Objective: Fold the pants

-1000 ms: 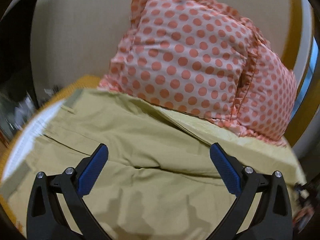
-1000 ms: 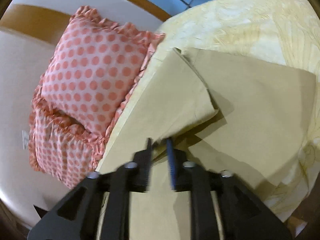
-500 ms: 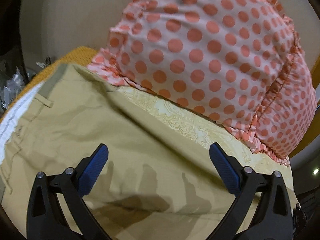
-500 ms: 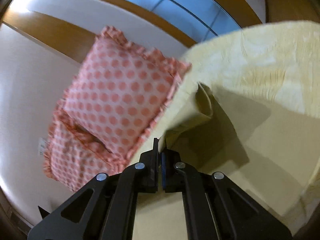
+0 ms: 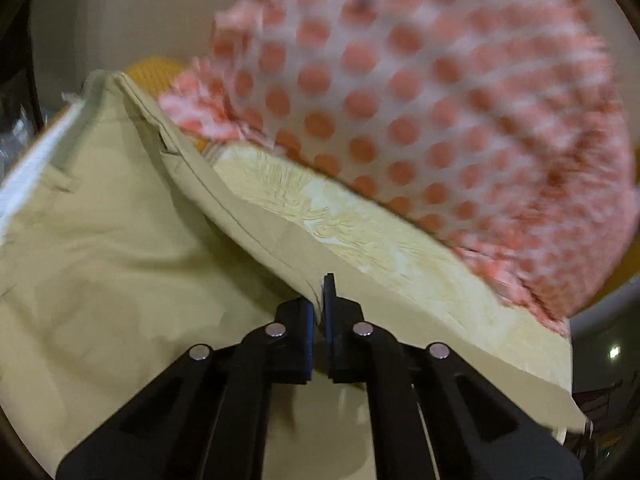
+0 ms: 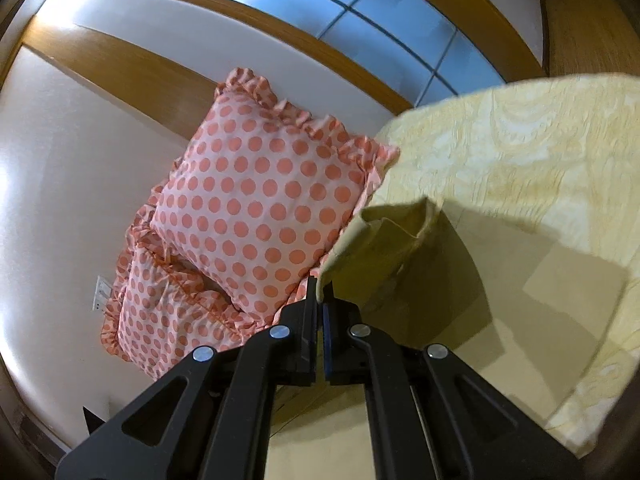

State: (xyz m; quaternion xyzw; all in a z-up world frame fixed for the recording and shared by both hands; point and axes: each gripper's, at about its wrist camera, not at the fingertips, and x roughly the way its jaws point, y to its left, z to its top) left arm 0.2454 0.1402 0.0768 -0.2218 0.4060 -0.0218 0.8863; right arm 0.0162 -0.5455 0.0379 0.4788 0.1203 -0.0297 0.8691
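Observation:
Khaki pants lie on a bed with a pale yellow cover. My left gripper is shut on the far edge of the pants, near the waistband end, and that edge stands lifted as a ridge. My right gripper is shut on a bunched leg end of the pants, held up above the bed cover. The leg fabric hangs from the jaws and casts a shadow on the cover.
Two pink pillows with orange polka dots lean against the cream wall at the head of the bed; one also shows in the left wrist view, close behind the pants. A window with a wooden frame is beyond.
My left gripper has closed on the pants' far edge and lifted it. My right gripper, which closed on the leg end, has raised it higher and tilted up toward the wall.

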